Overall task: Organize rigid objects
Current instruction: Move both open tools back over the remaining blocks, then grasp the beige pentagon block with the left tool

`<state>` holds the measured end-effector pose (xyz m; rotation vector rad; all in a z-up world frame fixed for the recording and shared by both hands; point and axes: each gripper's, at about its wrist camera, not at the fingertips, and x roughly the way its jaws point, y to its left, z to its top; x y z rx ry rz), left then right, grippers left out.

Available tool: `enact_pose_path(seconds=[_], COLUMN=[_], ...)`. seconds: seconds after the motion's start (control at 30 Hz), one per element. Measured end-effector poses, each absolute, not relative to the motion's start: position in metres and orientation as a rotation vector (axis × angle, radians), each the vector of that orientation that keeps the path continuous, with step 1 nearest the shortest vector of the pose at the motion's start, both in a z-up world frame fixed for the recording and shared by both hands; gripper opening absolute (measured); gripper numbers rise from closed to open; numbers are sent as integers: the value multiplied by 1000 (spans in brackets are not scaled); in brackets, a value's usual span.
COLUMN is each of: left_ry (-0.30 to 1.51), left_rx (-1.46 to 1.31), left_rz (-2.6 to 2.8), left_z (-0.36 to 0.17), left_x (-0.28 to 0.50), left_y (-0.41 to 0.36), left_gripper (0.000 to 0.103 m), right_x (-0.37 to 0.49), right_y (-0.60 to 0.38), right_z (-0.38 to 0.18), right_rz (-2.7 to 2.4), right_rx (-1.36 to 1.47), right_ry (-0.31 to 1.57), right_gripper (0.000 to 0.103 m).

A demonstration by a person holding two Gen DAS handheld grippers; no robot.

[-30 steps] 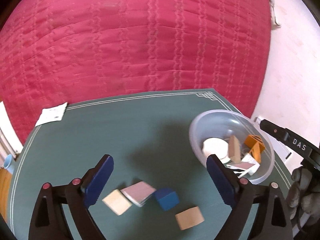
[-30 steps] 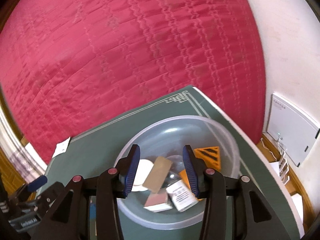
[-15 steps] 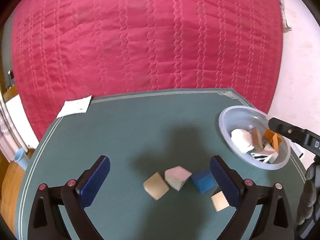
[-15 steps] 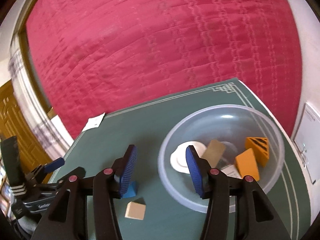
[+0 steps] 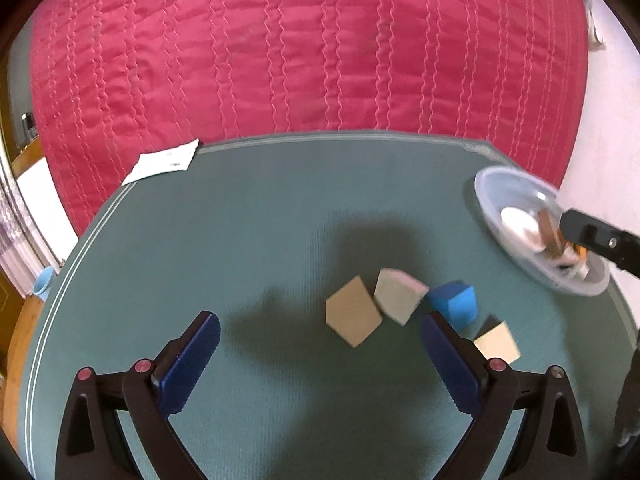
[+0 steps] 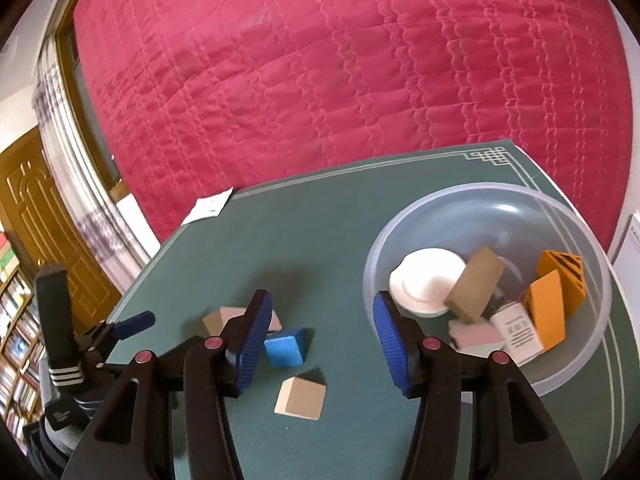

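Four loose blocks lie on the green table mat (image 5: 248, 240): a tan cube (image 5: 354, 322), a pinkish-grey block (image 5: 398, 294), a blue block (image 5: 454, 304) and a pale wood cube (image 5: 498, 342). My left gripper (image 5: 319, 322) hangs wide open just before the tan cube, holding nothing. The right gripper (image 6: 322, 300) has its jaws opening and nothing between them. It sits above the blue block (image 6: 285, 347) and the wood cube (image 6: 301, 397). The clear bowl (image 6: 592, 320) to its right holds a white lid (image 6: 428, 282), a tan block (image 6: 474, 284), orange blocks (image 6: 546, 316) and other pieces.
A red quilt (image 5: 320, 60) rises behind the table. A white paper slip (image 5: 164, 162) lies at the mat's far left corner. In the right wrist view a wooden door (image 6: 44, 216) and bookshelves stand at the left. The bowl (image 5: 540, 236) sits near the mat's right edge.
The right gripper swung left, from over the bowl to above the loose blocks, and its jaws widened. The left gripper sank and turned so that the blocks moved from between its jaws toward the right finger.
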<state>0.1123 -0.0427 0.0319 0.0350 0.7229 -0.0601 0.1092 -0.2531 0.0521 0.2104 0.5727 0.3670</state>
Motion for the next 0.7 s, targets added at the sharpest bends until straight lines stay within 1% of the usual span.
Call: enact_pose_path(seconds=[0.23,0.7], left_ry=[783,856], left_rx=[51,-15], left_rz=[-23,43], left_z=[16,10], left_x=[124,156], left_y=[-43,-46], left_gripper=[102,102], right_x=[107,107], right_y=[-240,-226], right_z=[44,38], right_rz=[392,413], right_rx=[172,140], right_ry=[592,610], right_gripper=[54,54])
